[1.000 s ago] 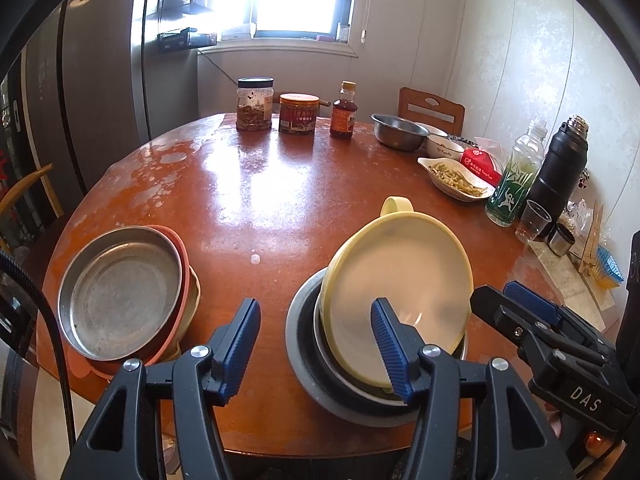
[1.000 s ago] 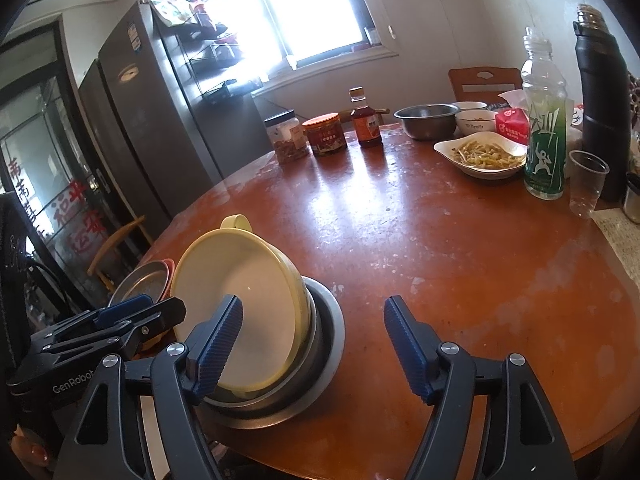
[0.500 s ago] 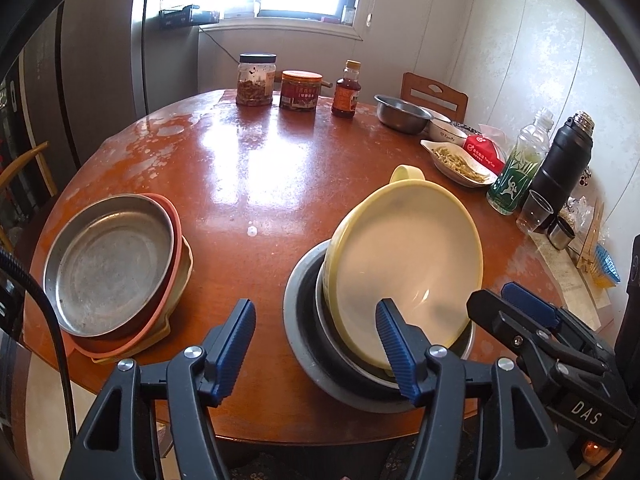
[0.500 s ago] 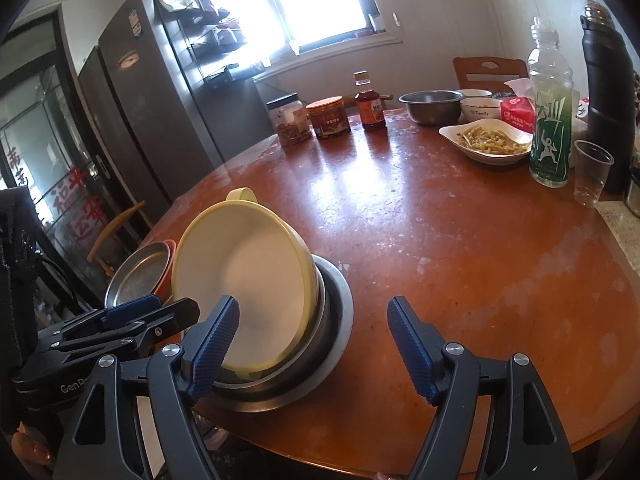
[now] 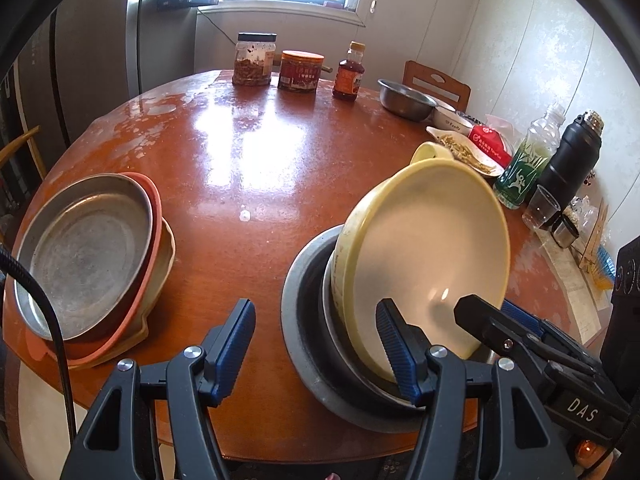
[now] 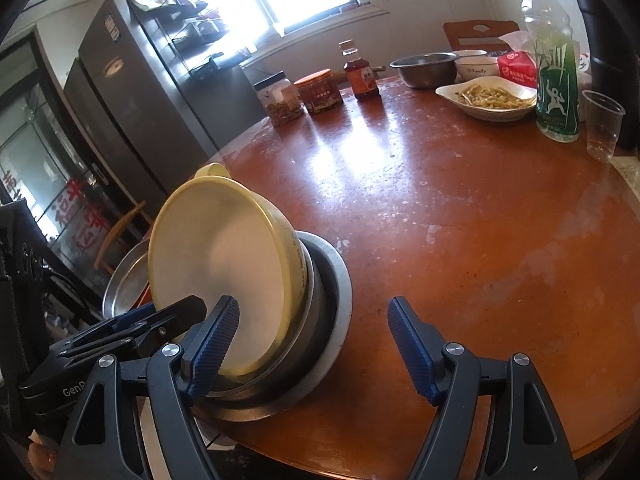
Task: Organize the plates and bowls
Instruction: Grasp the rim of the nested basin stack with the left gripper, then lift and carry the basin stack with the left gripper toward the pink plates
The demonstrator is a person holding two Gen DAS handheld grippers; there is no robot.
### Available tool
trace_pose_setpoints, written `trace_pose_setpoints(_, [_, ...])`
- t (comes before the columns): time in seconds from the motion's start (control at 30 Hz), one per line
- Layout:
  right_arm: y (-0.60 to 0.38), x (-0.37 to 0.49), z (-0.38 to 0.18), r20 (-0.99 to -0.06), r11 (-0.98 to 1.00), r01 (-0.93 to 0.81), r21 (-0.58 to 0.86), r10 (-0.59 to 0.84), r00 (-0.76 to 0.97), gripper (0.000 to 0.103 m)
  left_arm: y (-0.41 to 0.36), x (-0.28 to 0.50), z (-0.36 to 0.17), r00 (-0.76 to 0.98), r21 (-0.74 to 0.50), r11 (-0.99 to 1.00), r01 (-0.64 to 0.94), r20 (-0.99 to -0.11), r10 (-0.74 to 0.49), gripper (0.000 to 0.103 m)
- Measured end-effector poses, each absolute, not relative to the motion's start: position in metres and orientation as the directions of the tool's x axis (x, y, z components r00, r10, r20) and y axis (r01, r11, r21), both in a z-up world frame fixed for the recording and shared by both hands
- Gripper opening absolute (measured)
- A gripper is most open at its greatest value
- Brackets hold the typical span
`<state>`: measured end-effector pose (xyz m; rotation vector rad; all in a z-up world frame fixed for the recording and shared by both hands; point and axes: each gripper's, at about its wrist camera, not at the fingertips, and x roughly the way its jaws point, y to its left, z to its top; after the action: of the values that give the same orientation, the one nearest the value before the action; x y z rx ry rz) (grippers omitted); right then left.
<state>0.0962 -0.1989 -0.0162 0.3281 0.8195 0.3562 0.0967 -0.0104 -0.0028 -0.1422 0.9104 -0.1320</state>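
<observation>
Round worn red-brown surface carries two dish stacks, jars, bottles, steel bowl, food plate

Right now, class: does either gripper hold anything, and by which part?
Nothing is held. The left gripper and the right gripper are both open near the tilted yellow bowl, with no pad pressing on its rim.

Two jars, two bottles, two stacks.
</observation>
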Motion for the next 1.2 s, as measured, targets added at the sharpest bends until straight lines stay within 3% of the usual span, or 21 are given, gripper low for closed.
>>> trace_pose_setpoints(0.17, [-0.198, 0.106, -0.029, -0.650, 0.883, -0.172, 0.438, 0.443, 0.617, 0.078, -0.013, 0.108, -0.015, 0.579, -0.185, 0.980, 0.070, -0.793, -0.191, 0.063])
trace_pose_setpoints(0.37, [-0.199, 0.115, -0.039, -0.641, 0.868, -0.178, 0.464, 0.467, 0.609, 0.075, -0.011, 0.116, -0.020, 0.578, -0.199, 0.978, 0.071, -0.791, -0.203, 0.071])
trace_pose_setpoints(0.57, [-0.193, 0.109, -0.031, -0.605, 0.857, -0.226, 0.464, 0.493, 0.625, 0.047, -0.008, 0.121, -0.026, 0.560, -0.265, 0.961, 0.078, -0.786, -0.262, 0.069])
trace_pose_setpoints(0.67, [-0.193, 0.109, -0.031, -0.606, 0.856, -0.224, 0.466, 0.494, 0.624, 0.046, -0.011, 0.120, -0.025, 0.549, -0.292, 0.951, 0.100, -0.781, -0.297, 0.057])
trace_pose_setpoints(1.2, [-0.193, 0.103, -0.021, -0.589, 0.856, -0.223, 0.467, 0.489, 0.644, 0.046, -0.012, 0.110, -0.013, 0.569, -0.283, 0.953, 0.105, -0.769, -0.292, 0.056])
